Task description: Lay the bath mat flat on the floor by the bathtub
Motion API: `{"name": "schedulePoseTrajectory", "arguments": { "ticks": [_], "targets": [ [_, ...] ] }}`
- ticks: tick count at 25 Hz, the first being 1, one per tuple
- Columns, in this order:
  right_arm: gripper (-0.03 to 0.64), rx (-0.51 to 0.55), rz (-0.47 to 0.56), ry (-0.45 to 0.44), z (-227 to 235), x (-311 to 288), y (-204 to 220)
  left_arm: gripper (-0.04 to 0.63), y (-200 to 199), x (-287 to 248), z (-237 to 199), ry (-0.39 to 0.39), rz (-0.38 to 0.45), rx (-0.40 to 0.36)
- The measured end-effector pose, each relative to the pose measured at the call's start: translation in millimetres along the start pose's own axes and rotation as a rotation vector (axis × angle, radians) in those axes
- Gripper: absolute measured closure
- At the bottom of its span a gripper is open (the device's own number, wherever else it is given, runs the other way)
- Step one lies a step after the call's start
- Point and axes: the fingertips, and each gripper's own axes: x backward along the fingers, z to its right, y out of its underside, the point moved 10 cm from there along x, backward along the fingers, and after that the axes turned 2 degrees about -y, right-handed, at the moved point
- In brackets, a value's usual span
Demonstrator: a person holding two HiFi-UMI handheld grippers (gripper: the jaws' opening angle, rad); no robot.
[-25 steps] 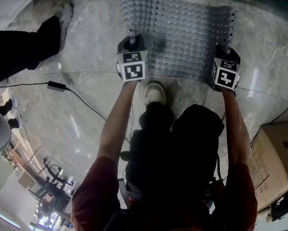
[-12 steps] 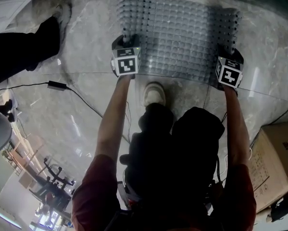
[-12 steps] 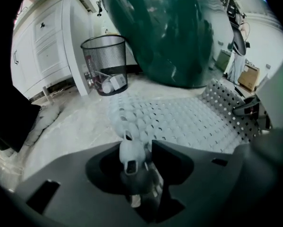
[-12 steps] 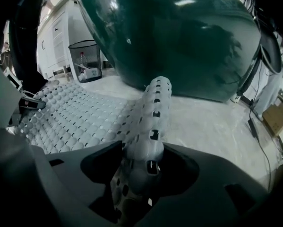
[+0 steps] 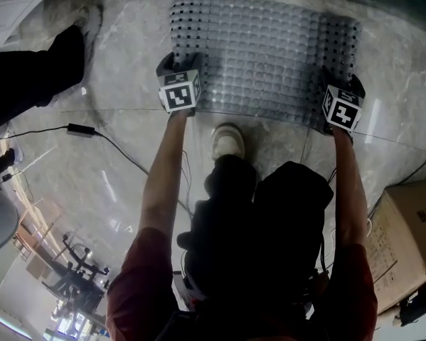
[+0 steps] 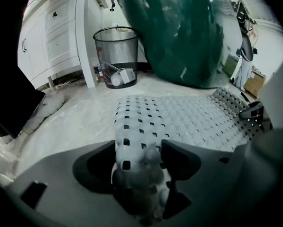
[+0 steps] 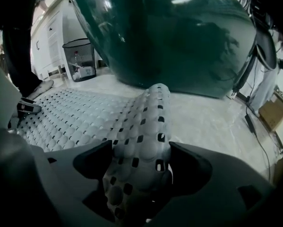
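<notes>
Bath mat (image 5: 262, 55) corners loose inside left tool (image 5: 178, 66), right tool (image 5: 341, 84), jaws just opened wide; tips hidden.

Underfoot: glossy grey marble floor (image 5: 127, 105) | Spread on it: grey bubbled bath mat (image 5: 262, 55), mostly flat (both near corners humped up), just beside dark green tub (image 6: 179, 32) | Also standing or lying there: mesh waste bin (image 6: 115, 56) by white cabinet (image 6: 61, 37); black cable (image 5: 78, 128); cardboard box (image 5: 412, 226); white shoe (image 5: 228, 139) at mat's near edge
</notes>
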Motion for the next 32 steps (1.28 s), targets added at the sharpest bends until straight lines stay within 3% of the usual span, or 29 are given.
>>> {"name": "schedulePoseTrajectory", "arguments": {
  "ticks": [5,14,22,32],
  "targets": [
    [0.229,0.005,0.011,0.022,1.5,-0.2,-0.7,0.295,-1.8,3.3,3.7,-0.021,0.030,-0.050],
    [0.212,-0.025,0.079,0.078,-0.1,11.8,-4.2,0.245,1.5,16.9,6.7,-0.010,0.044,-0.047],
    [0.212,-0.045,0.128,0.026,-13.8,29.7,-12.4,0.238,-11.4,37.7,25.9,0.060,0.090,0.002],
    [0.212,-0.061,0.251,-0.123,-48.0,67.0,-40.9,0.238,-47.8,70.3,65.0,0.128,0.197,0.074]
  ]
}}
